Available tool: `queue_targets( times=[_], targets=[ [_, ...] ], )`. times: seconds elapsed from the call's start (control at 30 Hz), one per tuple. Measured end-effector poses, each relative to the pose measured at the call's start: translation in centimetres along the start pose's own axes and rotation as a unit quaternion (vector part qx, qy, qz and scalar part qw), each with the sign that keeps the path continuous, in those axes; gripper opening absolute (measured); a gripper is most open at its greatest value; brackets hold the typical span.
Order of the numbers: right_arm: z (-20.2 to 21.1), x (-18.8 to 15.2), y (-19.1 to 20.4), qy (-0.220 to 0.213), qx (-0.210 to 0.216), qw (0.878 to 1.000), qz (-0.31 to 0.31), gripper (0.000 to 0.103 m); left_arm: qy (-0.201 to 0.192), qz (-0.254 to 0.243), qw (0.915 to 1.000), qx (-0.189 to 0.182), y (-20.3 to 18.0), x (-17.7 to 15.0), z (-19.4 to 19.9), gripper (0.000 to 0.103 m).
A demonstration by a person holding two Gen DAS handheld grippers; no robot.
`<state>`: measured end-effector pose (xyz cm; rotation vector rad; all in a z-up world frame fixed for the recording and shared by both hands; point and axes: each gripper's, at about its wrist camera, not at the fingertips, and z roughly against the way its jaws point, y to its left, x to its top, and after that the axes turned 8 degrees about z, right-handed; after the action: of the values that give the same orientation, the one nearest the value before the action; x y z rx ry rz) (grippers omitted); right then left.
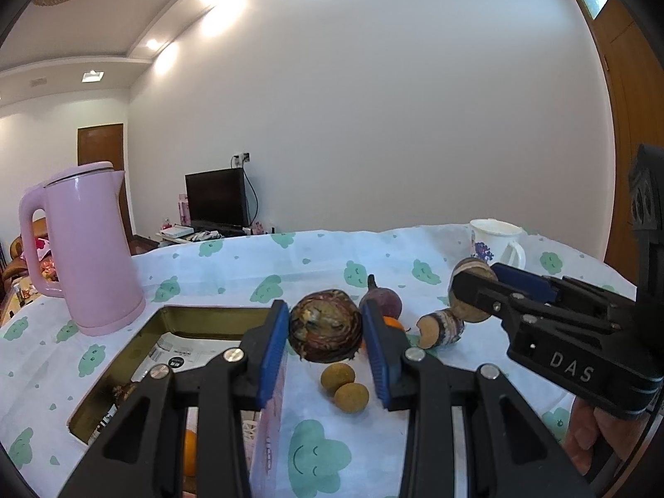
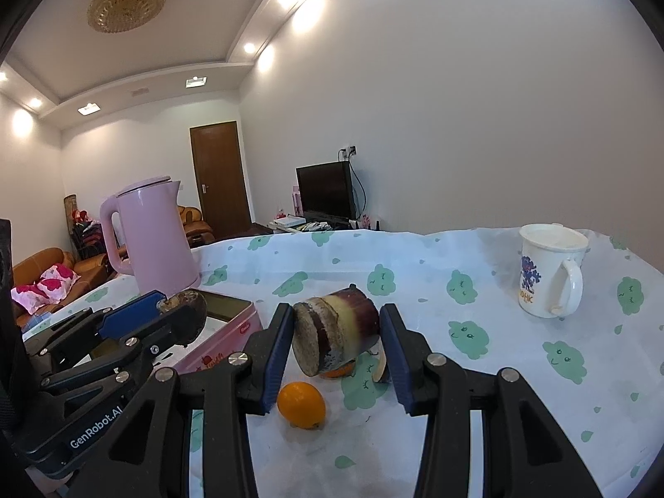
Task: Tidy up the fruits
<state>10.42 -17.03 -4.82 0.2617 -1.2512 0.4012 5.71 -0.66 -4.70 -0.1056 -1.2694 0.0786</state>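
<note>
The left gripper (image 1: 325, 334) sits at the lower centre of its own view, its blue pads clamped on a dark, round, scaly fruit (image 1: 325, 325) held above the table. The same gripper appears at the left of the right wrist view (image 2: 182, 311), with that fruit between its fingers.

The right gripper (image 2: 336, 338) fills the lower centre of its view and is closed on a short sugarcane piece (image 2: 336, 332), purple and yellow with a pale cut end, lifted off the cloth. In the left wrist view it enters from the right edge (image 1: 475, 288), pinching the same piece.

An open pink tin (image 1: 166, 319) lies at the lower left of the left wrist view, beside a pink kettle (image 1: 89, 249). On the cloud-print tablecloth (image 1: 315, 456) rest two small brown fruits (image 1: 344, 386), another cane piece (image 1: 442, 328) and a purple fruit (image 1: 386, 301). An orange (image 2: 301, 404) lies near the bottom centre of the right wrist view, and a white mug (image 2: 548, 269) stands at the right.
</note>
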Motion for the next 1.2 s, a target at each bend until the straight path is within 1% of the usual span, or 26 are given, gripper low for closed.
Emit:
queue_targets(
  times=[0.27, 0.43, 0.73, 1.0, 1.2],
  targets=[
    [0.8, 0.0, 0.1, -0.017, -0.006, 1.0, 0.001, 0.045, -0.012, -0.002, 0.9999, 0.006, -0.1, -0.1, 0.3, 0.038],
    [1.2, 0.0, 0.6, -0.027, -0.011, 0.999, 0.014, 0.045, -0.019, 0.0, 0.9997, 0.017, -0.1, 0.0, 0.5, 0.038],
    [2.0, 0.1, 1.0, -0.042, -0.023, 0.999, 0.024, 0.045, -0.034, -0.014, 0.9987, 0.035, -0.5, 0.0, 1.0, 0.038],
    [2.3, 0.1, 1.4, -0.041, -0.025, 0.998, 0.027, 0.045, -0.032, -0.014, 0.9986, 0.041, -0.2, 0.0, 1.2, 0.038],
    [1.6, 0.2, 1.6, -0.032, -0.019, 0.999, 0.022, 0.045, -0.025, -0.012, 0.9984, 0.049, 0.5, 0.1, 1.0, 0.038]
  ],
)
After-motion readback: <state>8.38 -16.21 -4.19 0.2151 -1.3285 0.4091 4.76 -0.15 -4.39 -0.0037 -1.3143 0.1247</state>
